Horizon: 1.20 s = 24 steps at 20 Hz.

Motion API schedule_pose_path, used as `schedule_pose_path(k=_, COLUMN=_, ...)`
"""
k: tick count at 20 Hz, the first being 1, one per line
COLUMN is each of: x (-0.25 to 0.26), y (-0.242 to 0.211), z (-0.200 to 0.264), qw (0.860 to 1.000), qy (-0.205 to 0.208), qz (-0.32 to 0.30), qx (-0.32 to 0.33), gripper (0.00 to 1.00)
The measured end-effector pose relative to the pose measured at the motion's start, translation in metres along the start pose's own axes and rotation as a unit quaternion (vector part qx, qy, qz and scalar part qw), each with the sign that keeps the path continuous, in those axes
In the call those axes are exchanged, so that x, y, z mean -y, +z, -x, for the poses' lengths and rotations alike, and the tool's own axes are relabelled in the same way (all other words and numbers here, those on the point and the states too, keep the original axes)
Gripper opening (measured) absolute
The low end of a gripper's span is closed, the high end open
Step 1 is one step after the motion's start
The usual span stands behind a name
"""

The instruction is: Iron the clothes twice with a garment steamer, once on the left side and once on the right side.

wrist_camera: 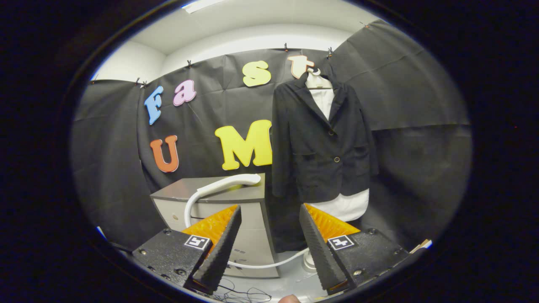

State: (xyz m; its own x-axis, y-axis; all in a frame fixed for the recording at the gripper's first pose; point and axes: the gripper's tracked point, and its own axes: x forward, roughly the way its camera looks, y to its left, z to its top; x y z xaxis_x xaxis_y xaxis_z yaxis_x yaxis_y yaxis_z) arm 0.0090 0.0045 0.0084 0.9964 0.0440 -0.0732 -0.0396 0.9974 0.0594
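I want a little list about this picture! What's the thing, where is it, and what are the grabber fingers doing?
clothes: dark jacket over a white shirt, hanging on the booth wall beyond the fingers
steamer: white steamer head lying on top of a grey cabinet
hose: white hose running from the steamer down to the floor
gripper: gripper open, fingers apart, holding nothing
ironing: not begun

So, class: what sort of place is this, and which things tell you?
Probably a staged booth, not a home: black cloth walls, a jacket hanging up, a steamer on a cabinet. The open gripper holds nothing.
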Motion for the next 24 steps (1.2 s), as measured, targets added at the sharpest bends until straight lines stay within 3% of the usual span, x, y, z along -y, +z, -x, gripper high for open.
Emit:
schedule_pose_path(k=7, x=-0.029, y=0.000, z=-0.004, qw=1.000, qy=0.012, qz=-0.002, qx=-0.022, gripper=0.87)
schedule_pose_path(k=13, x=-0.082, y=0.004, z=-0.022, qw=0.998, qy=0.022, qz=-0.023, qx=-0.047, gripper=0.87)
schedule_pose_path(k=19, x=-0.130, y=0.011, z=-0.056, qw=0.996, qy=-0.010, qz=-0.020, qx=-0.081, gripper=0.87)
schedule_pose_path(k=24, x=-0.166, y=0.017, z=-0.111, qw=0.991, qy=-0.030, qz=-0.046, qx=-0.123, gripper=0.87)
